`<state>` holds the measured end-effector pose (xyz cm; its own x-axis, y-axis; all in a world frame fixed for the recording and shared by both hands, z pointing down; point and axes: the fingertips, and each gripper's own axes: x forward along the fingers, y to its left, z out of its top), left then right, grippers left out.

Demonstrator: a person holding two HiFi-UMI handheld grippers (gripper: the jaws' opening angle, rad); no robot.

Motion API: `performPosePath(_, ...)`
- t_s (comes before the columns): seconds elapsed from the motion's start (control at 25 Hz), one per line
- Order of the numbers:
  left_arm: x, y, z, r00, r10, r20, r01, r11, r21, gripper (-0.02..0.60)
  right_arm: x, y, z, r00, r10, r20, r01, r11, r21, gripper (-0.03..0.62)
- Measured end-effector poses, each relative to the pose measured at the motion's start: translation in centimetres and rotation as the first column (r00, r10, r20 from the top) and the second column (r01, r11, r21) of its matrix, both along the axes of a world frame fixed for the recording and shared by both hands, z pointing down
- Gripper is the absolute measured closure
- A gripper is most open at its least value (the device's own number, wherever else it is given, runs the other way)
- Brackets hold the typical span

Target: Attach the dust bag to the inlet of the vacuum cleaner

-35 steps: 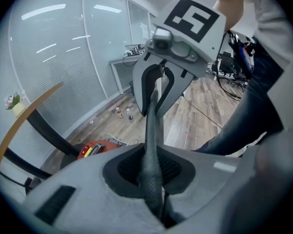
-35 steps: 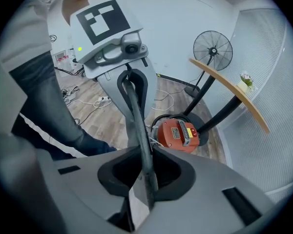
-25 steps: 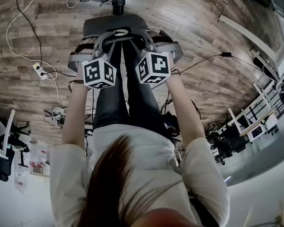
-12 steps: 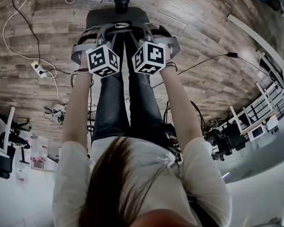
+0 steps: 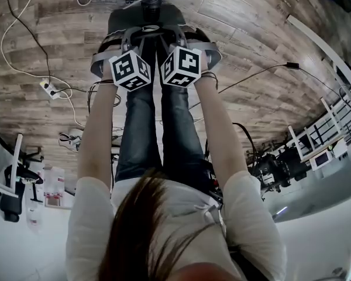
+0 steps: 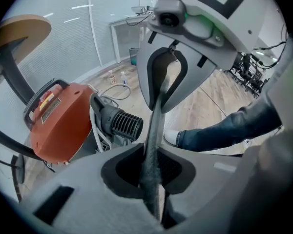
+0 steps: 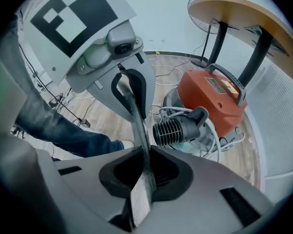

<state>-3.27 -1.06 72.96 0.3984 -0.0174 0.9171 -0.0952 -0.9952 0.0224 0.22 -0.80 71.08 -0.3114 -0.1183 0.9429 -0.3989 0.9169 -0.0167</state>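
While both claws are clamped on the same grey cloth, I have no free hand, so the line-up must come from how I carry the pair. Nearest to me, the left gripper has its jaws pressed onto one edge of the dust bag. The right gripper is closed on the opposite edge in the same way. Between them the bag is drawn into a taut band, seen edge-on from either gripper view. Its long axis therefore runs from hand to hand, and the two claws face one another over it.

Beyond that band and lower, on the side away from the leg, sits the black ribbed mouth that I take for the inlet. It shows left of the band in the left gripper view and right of it in the right gripper view, apart from the cloth. In the head view it lies about midway between the two grippers, so I judge neither hand the nearer. Behind it stands the orange vacuum cleaner on the wooden floor.

As I read it, the coming move is to carry the band forward and down, square to that mouth. I cannot tell which way the bag's opening faces.
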Motion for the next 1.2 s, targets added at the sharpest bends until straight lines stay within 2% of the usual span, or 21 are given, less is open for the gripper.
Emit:
performPosePath(0.28, 0.3, -0.5, 1.8, 1.0, -0.005, 0.021, 0.006, 1.0, -0.03, 0.541, 0.3, -0.6, 1.7, 1.0, 0.009, -0.013, -0.01, 1.0, -0.028, 0.56)
performPosePath(0.76, 0.7, -2.0, 2.0, 1.0, -0.013, 0.014, 0.013, 1.0, -0.012, 0.541, 0.7, -2.0, 1.9, 1.0, 0.011, -0.019, -0.011, 1.0, -0.016, 0.56)
performPosePath(1.04, 0.9, -2.1, 2.1, 1.0, -0.029, 0.012, 0.029, 0.999, -0.015, 0.541, 0.9, -2.4, 1.9, 0.999, -0.025, -0.027, 0.024, 1.0, -0.016, 0.56)
performPosePath(1.2, 1.1, -2.1, 1.9, 0.998, -0.058, 0.007, 0.058, 0.998, -0.026, 0.541, 1.0, -2.7, 1.5, 0.996, -0.08, -0.036, 0.079, 0.997, -0.016, 0.56)
